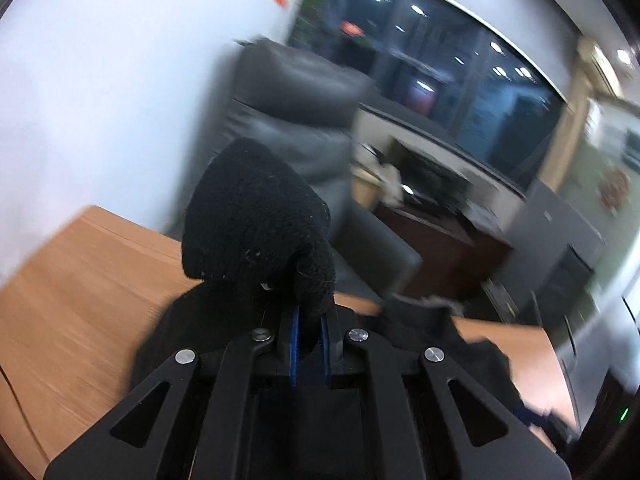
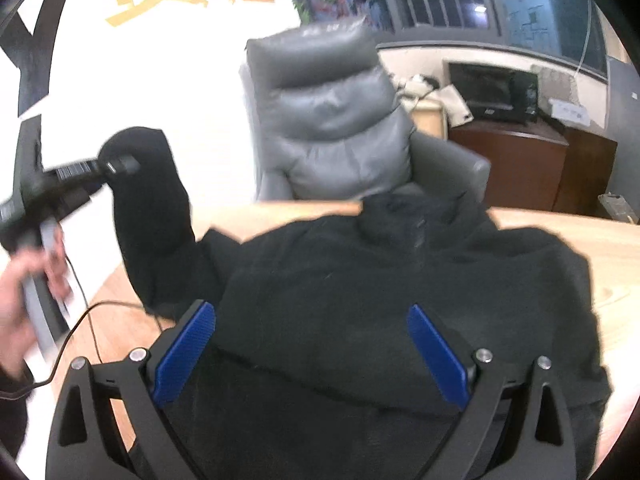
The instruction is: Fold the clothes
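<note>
A black knit sweater (image 2: pixel 360 300) lies spread on the wooden table (image 2: pixel 600 248), collar toward the far edge. My left gripper (image 1: pixel 310 320) is shut on the sweater's left sleeve (image 1: pixel 256 220) and holds it lifted above the table; in the right wrist view the sleeve (image 2: pixel 148 208) hangs from that gripper (image 2: pixel 116 168) at the left. My right gripper (image 2: pixel 312 320) is open, its blue pads (image 2: pixel 184 352) spread over the sweater's body, holding nothing.
A grey leather office chair (image 2: pixel 332 120) stands behind the table's far edge. A dark cabinet with a monitor (image 2: pixel 492 88) stands at the back right. A black cable (image 2: pixel 88 320) runs across the table at the left. A white wall is at the left.
</note>
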Demonstrator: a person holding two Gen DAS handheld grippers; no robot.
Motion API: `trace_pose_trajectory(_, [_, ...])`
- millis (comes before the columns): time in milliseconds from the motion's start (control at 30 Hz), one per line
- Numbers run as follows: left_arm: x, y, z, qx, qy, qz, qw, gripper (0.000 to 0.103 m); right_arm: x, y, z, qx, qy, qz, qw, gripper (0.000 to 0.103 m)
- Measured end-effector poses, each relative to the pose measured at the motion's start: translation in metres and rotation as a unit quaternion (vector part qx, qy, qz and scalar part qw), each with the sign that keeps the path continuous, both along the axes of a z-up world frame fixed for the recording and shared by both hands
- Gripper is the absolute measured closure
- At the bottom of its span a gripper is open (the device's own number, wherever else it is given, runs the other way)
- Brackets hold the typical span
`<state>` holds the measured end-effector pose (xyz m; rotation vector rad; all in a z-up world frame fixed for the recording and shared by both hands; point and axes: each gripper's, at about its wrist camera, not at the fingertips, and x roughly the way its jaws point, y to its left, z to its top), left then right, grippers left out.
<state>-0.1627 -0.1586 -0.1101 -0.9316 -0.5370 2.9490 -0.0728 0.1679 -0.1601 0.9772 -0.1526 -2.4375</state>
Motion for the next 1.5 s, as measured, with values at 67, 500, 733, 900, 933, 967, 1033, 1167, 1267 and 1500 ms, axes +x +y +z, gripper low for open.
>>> trace_pose_trajectory(67, [-0.006, 0.04, -0.01, 0.003, -0.014, -0.022, 0.9997, 0.096, -0.003, 0.029, 0.008, -0.005, 0.005, -0.017, 1.0, 0.003])
trace_pose_trajectory(500, [0.02, 0.245, -0.081, -0.005, -0.092, -0.15, 0.9844, 0.096, -0.034, 0.149, 0.018, 0.011, -0.011, -0.06, 0.998, 0.003])
trace_pose_trajectory(733, [0.056, 0.256, -0.1, -0.028, -0.104, -0.159, 0.9813, 0.053, -0.062, 0.154, 0.002, 0.03, -0.048, -0.022, 0.998, 0.003])
trace_pose_trajectory(900, [0.078, 0.211, -0.098, -0.068, -0.097, -0.121, 0.9856, 0.028, -0.07, 0.143, -0.03, 0.028, -0.103, 0.01, 0.994, 0.003])
trace_pose_trajectory(933, [0.082, 0.202, -0.097, -0.076, -0.095, -0.113, 0.9861, 0.025, -0.07, 0.14, -0.036, 0.029, -0.111, 0.015, 0.993, 0.003])
trace_pose_trajectory(967, [0.086, 0.193, -0.097, -0.084, -0.094, -0.105, 0.9864, 0.025, -0.071, 0.136, -0.043, 0.03, -0.119, 0.02, 0.992, 0.003])
trace_pose_trajectory(1033, [0.091, 0.172, -0.1, -0.093, -0.096, -0.09, 0.9869, 0.024, -0.07, 0.124, -0.055, 0.04, -0.131, 0.031, 0.99, 0.003])
trace_pose_trajectory(1167, [0.085, 0.121, -0.121, -0.081, -0.127, -0.062, 0.9866, 0.024, -0.074, 0.103, -0.095, 0.083, -0.187, 0.032, 0.978, 0.008])
trace_pose_trajectory(1267, [0.081, 0.082, -0.137, -0.071, -0.15, -0.041, 0.9852, 0.016, -0.072, 0.106, -0.12, 0.077, -0.215, 0.019, 0.973, 0.025])
trace_pose_trajectory(1500, [0.08, 0.068, -0.145, -0.045, -0.137, -0.06, 0.9877, 0.013, -0.069, 0.117, -0.068, 0.011, -0.151, 0.018, 0.988, 0.096])
